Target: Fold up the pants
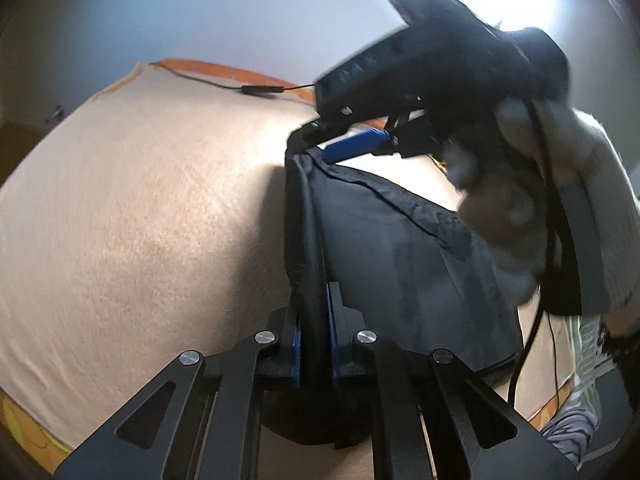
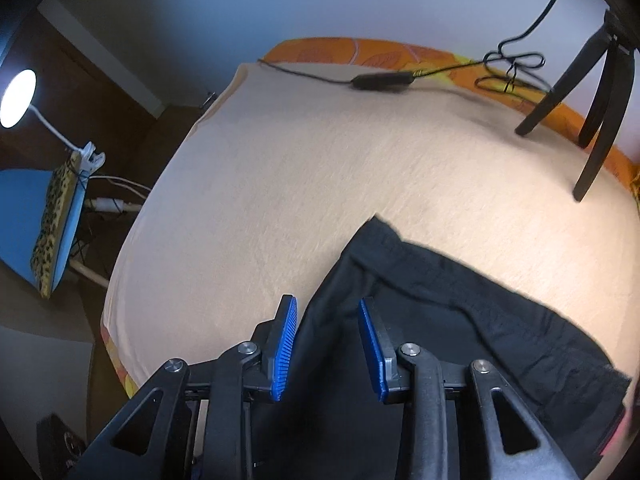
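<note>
Black pants (image 1: 400, 248) lie partly raised over a beige bed cover (image 1: 140, 200). My left gripper (image 1: 314, 308) is at the bottom of the left wrist view, shut on a bunched edge of the pants between its blue pads. A hand (image 1: 500, 208) in a fluffy sleeve holds my right gripper (image 1: 312, 145) at the pants' far corner. In the right wrist view my right gripper (image 2: 327, 304) stands open, and the pants (image 2: 440, 320) lie loose below and between its blue pads (image 2: 286, 344) without being pressed.
A black cable with an inline box (image 2: 380, 80) runs along the far edge of the bed cover (image 2: 300, 180), over an orange patterned sheet. Black tripod legs (image 2: 600, 120) stand at the back right. A lamp (image 2: 18, 98) and a blue cushion (image 2: 40, 220) are off the left side.
</note>
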Available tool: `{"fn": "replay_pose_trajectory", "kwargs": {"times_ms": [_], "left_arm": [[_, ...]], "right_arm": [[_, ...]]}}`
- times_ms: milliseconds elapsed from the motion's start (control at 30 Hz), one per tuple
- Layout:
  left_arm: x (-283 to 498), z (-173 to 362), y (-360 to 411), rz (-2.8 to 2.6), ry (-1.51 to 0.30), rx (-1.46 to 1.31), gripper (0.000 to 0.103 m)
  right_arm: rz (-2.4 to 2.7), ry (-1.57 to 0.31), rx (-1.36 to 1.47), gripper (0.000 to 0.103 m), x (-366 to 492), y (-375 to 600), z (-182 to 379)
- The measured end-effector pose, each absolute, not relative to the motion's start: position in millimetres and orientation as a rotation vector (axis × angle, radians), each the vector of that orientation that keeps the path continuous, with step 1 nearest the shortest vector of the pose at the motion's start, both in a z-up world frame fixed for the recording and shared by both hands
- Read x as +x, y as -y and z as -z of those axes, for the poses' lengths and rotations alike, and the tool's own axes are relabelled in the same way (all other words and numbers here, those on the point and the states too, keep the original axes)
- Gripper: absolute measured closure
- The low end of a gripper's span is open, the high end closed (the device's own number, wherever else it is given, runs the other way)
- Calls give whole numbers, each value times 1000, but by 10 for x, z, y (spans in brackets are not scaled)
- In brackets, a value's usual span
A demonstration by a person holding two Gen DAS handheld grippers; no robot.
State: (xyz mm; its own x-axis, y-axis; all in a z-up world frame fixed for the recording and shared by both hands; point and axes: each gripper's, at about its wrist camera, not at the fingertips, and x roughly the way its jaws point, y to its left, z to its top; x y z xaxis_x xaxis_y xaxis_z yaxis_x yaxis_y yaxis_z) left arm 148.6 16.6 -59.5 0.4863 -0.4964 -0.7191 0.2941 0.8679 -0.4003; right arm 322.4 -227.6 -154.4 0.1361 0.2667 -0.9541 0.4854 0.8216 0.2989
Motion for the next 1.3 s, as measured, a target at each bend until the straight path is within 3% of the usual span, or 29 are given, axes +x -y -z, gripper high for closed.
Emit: {"fn": "replay_pose_trajectory", "kwargs": {"times_ms": [467, 633, 833, 1300], "left_arm": [[1438, 489, -29, 514, -906, -169, 95], [1452, 492, -71, 518, -927, -195, 95], [1444, 447, -104, 543, -938, -237, 95], [1315, 264, -10, 621, -897, -258, 96]], "right_arm": [[219, -1641, 452, 63, 3477, 2099, 1837], [227, -1618, 456, 79, 3406, 2134, 1860], [199, -1547, 485, 89, 3257, 2189, 1737], [199, -1387, 651, 95, 2967, 2553, 1252]]}}
